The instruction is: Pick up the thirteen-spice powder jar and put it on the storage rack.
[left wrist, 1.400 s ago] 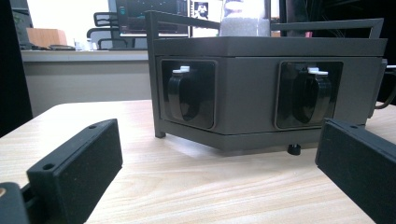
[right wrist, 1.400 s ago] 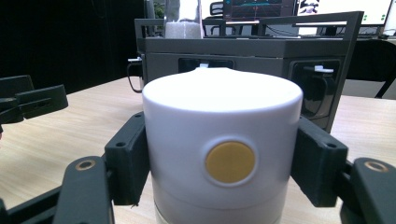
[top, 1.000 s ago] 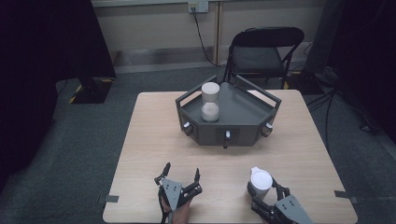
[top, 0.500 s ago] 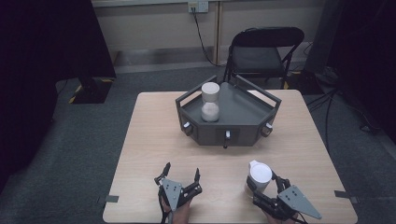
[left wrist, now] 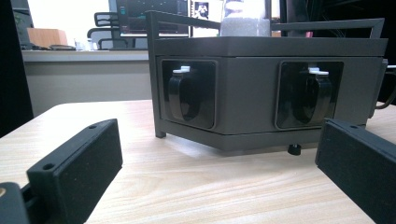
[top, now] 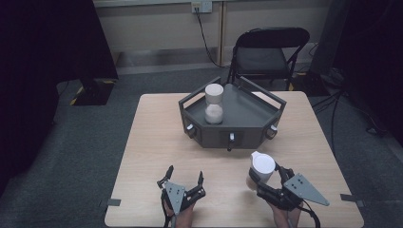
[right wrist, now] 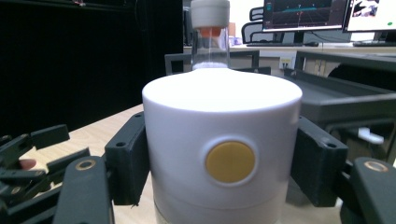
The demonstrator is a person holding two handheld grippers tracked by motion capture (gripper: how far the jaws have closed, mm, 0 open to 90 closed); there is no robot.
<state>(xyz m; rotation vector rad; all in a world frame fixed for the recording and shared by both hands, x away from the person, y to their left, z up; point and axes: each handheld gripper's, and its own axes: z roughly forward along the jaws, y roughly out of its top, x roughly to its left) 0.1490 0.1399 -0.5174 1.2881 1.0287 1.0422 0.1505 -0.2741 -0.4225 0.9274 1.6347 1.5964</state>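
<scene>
Right gripper (top: 264, 176) near front right of pale wooden counter (top: 152, 142): fingers (right wrist: 127, 163) clamped on both sides of white cylindrical container with round yellow dot (right wrist: 222, 149), pads pressing its wall. In high view container (top: 262, 166) sits just short of dark grey hexagonal tray (top: 266, 124), apart from it. Whether container base touches counter: cannot tell. Left gripper (top: 183, 179) at front centre of counter, fingers (left wrist: 77, 168) spread wide, nothing between them, facing tray front (left wrist: 247, 100). Hourglass-shaped white-capped timer (top: 214, 103) stands upright inside tray.
</scene>
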